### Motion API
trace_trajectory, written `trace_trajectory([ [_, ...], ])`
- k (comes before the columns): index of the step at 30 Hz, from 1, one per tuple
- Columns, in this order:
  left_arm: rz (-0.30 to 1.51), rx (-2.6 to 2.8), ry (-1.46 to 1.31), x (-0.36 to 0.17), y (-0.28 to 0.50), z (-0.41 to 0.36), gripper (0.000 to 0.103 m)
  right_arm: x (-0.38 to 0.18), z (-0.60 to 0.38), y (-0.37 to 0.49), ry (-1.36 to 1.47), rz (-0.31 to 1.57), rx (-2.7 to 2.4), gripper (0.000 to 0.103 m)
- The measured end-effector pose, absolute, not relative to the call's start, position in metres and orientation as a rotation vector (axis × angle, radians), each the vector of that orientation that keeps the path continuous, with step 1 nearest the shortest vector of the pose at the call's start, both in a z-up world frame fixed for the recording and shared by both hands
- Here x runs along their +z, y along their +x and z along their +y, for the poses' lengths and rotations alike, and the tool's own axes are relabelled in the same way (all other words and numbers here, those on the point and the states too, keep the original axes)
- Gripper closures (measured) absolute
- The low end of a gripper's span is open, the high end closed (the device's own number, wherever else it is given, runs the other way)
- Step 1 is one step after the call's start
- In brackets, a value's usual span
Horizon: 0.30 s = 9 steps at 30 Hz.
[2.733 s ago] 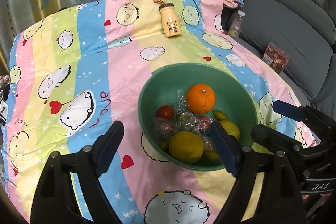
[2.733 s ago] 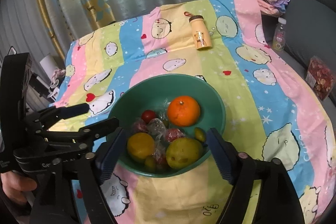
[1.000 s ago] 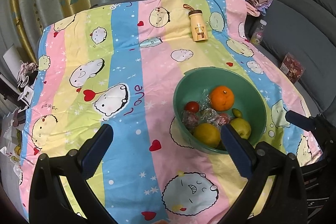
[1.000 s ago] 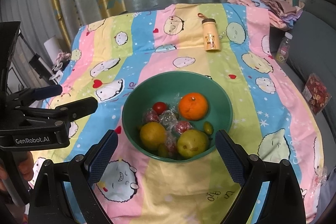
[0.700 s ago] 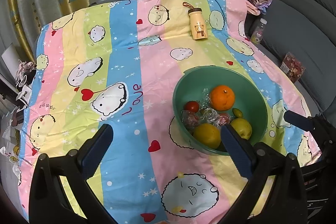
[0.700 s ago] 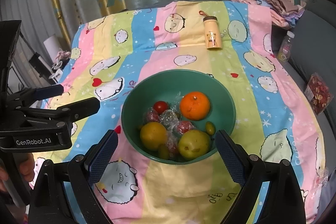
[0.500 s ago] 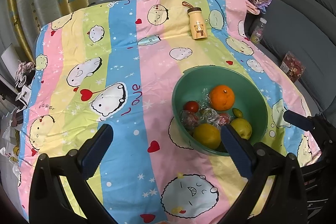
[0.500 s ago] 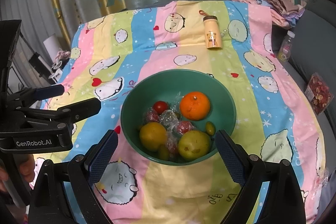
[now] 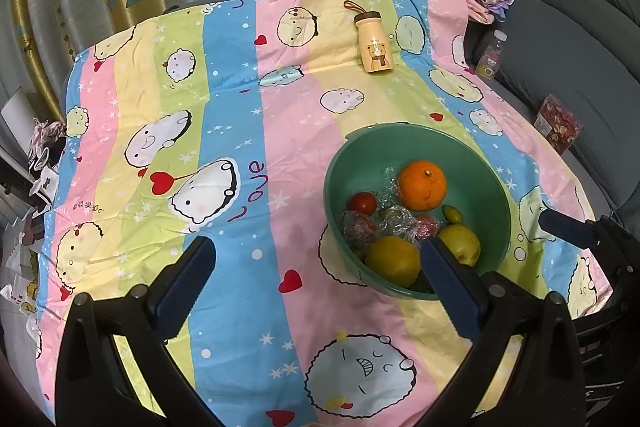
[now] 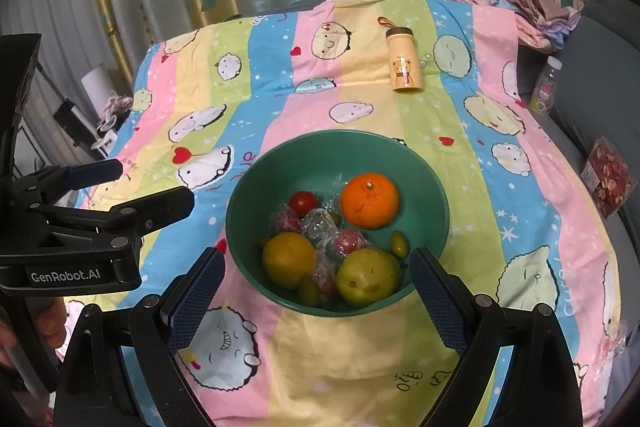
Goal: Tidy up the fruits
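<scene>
A green bowl sits on the striped cartoon tablecloth. It holds an orange, a small tomato, a yellow citrus, a green-yellow pear, small green fruits and several plastic-wrapped fruits. My left gripper is open and empty above the cloth left of the bowl. My right gripper is open and empty above the bowl's near rim.
A yellow bear bottle lies at the far side of the table. A grey sofa with a plastic bottle and a snack packet stands right. Folded clothes lie at the back right. Curtains hang behind.
Both grippers pulled back and up from the bowl, widening the view, then held almost still. The fruits stay in the bowl.
</scene>
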<state>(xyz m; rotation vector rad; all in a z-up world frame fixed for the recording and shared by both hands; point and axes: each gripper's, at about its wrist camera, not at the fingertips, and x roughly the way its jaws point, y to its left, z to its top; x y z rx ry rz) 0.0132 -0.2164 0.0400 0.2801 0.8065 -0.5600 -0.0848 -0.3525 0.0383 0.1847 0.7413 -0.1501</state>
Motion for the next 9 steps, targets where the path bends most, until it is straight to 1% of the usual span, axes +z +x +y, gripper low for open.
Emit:
trace_trajectory([
  [9, 0.808, -0.561, 0.28, 0.0399, 0.014, -0.2175, 0.0, 0.0363, -0.3528, -0.0836, 0.185, 0.743, -0.148, 0.01],
])
